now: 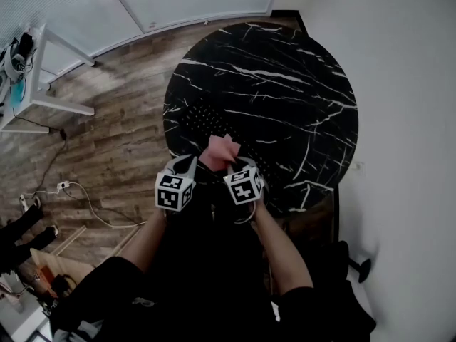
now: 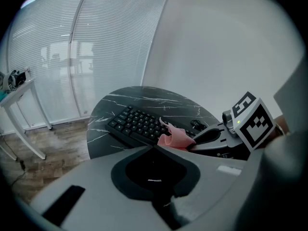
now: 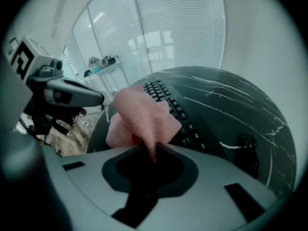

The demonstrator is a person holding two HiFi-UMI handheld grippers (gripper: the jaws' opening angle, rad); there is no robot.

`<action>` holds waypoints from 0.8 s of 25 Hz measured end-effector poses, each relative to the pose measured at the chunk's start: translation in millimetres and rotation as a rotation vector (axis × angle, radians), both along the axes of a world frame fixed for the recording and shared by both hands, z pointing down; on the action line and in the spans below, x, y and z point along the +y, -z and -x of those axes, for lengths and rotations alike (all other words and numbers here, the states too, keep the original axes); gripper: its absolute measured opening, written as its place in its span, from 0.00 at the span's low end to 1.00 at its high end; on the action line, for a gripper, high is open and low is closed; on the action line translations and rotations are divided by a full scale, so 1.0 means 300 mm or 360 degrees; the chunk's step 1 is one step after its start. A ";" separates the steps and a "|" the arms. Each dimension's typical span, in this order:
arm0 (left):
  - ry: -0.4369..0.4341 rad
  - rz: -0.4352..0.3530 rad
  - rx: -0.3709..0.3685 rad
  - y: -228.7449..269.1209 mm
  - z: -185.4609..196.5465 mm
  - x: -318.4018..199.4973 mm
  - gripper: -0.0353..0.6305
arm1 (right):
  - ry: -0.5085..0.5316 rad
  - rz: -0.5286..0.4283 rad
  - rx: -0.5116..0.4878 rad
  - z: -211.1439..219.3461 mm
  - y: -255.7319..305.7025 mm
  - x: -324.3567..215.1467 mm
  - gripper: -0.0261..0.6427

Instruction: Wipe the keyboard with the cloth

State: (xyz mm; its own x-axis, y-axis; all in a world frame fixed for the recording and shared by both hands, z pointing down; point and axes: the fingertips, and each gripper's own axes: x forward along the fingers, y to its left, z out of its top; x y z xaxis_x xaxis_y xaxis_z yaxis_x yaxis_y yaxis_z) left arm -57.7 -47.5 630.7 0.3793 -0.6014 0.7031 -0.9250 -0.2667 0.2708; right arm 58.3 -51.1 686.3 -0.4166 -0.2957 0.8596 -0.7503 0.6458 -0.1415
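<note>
Right tool (image 3: 153, 154) pinches pink cloth (image 3: 142, 114) over black keyboard (image 3: 180, 114).

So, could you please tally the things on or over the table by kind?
Keyboard: 1
Cloth: 1
Cable coil: 1
Grippers: 2, the left gripper shut on nothing, the right gripper pinching the cloth
Total: 5

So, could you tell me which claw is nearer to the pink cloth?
Right. The right claw is clamped on the cloth over the keyboard; the left claw sits close beside it, empty.
</note>
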 end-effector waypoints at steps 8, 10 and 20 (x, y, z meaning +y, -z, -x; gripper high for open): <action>-0.0021 -0.0005 -0.0023 0.004 -0.055 0.036 0.05 | -0.0027 -0.0002 -0.0020 -0.060 -0.001 0.040 0.11; -0.0030 -0.0005 -0.0023 0.004 -0.075 0.044 0.05 | -0.0044 0.0003 -0.0027 -0.073 -0.002 0.050 0.11; -0.0103 0.0008 -0.0025 -0.006 -0.193 0.091 0.05 | -0.0105 0.0012 -0.0030 -0.183 -0.004 0.114 0.11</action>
